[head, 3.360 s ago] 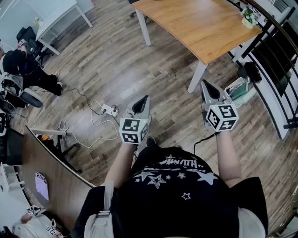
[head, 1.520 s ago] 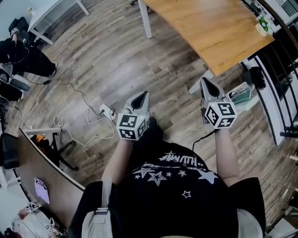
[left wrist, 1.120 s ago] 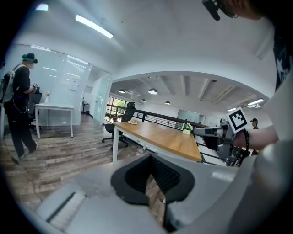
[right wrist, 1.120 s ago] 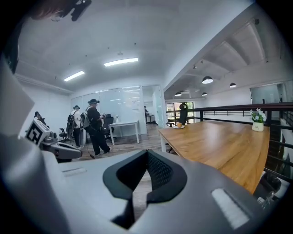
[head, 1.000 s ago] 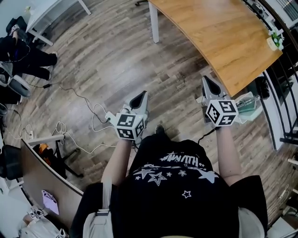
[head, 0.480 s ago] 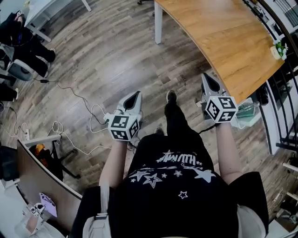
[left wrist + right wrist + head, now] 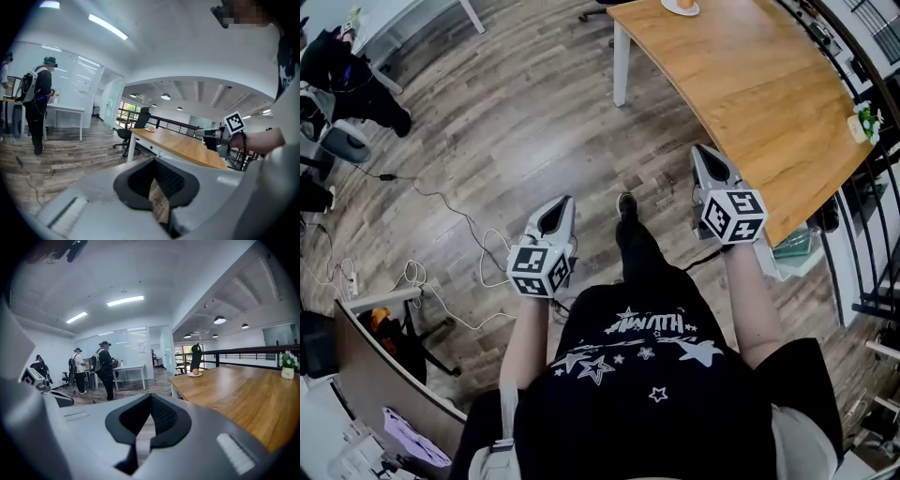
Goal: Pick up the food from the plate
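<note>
Far left, across the room: a person (image 7: 40, 101) with a backpack stands on the wood floor (image 7: 516, 112). Cables (image 7: 441, 202) trail over the boards nearer me.

My left tongs (image 7: 556, 214) hang above the floor, tilted a little down. Pads are together, with nothing between them.

Between my arms, my shoe (image 7: 625, 202) is on the floor ahead of me.

My right tongs (image 7: 705, 161) are also closed and empty. Their tip is just beside the near edge of the worktop (image 7: 750, 84).

The plate (image 7: 680, 7) is at the far end of the worktop, near the corner over a white leg. The food (image 7: 195, 371), round and orange-tan, lies on it. It is well apart from both tongs and untouched.

Far right: a small potted plant (image 7: 862, 122) stands at the worktop's right edge, beside a dark railing (image 7: 872, 56).
</note>
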Demonstrator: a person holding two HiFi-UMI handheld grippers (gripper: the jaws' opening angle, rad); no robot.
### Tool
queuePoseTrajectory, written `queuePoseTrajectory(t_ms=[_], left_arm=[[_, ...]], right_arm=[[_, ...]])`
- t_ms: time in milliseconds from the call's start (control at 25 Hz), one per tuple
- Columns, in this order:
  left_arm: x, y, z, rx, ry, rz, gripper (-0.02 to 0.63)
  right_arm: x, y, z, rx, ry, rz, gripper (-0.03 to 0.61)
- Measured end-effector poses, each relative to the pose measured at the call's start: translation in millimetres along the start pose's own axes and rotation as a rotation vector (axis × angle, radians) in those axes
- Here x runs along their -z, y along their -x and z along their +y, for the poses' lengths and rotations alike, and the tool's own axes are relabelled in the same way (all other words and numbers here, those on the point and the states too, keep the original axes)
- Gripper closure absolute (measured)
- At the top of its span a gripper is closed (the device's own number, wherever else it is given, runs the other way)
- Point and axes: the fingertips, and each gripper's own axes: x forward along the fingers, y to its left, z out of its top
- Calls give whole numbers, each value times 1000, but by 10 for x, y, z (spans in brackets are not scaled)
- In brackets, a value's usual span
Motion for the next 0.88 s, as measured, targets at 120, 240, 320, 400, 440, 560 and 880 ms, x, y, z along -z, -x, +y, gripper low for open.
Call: queuePoseTrajectory(t_ms=[120, 240, 320, 400, 440, 560, 880], left_arm=[[-60, -250, 131, -3, -1, 17, 612], [-180, -549, 310, -17, 7, 25, 612], [-319, -787, 464, -30, 21, 29, 612], [-486, -1057, 603, -41, 35, 32, 612], [-575, -1189, 657, -42, 35, 33, 612], [-853, -1555, 808, -42, 7, 31, 612], [-1314, -2339, 970, -35, -17, 33, 612]], right_arm=[[-25, -322, -173, -7, -5, 17, 578], [-122, -688, -450, 12, -25, 23, 577], [-233, -995, -659, 31, -38, 31, 578], [-350, -1317, -856, 34, -31, 46, 577], [-408, -1460, -945, 33, -26, 50, 578], [-593, -1827, -1196, 38, -36, 38, 577], [-879, -2510, -1727, 43, -70, 23, 577]])
